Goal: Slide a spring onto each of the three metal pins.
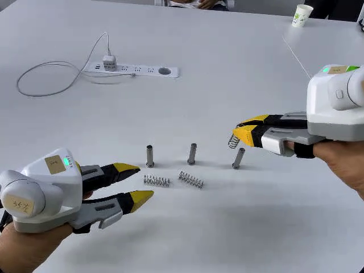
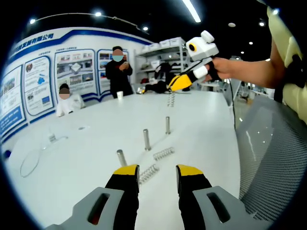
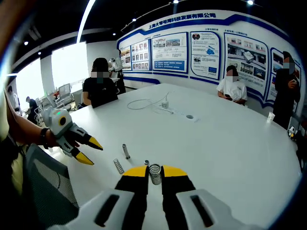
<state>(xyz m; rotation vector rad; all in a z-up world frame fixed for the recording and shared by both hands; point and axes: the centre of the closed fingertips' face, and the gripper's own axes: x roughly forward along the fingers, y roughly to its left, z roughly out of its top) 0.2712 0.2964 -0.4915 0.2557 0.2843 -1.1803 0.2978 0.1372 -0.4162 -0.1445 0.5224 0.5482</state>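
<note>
Springs, three. Left tongs (image 1: 145, 182): released, poised near the surface's (image 1: 227, 51) near edge, just beside the left spring (image 1: 156, 181). Second spring (image 1: 191, 179): laid loose alongside, before three bare upright pins: left pin (image 1: 149, 156), middle pin (image 1: 192, 153), right pin (image 1: 239, 158). Third spring (image 1: 234, 140): clenched in the right tongs (image 1: 237, 129), held just above the right pin, presumably for threading.

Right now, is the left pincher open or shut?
Open. The left gripper has its two yellow tips standing apart, with a gap between them and nothing held.
</note>
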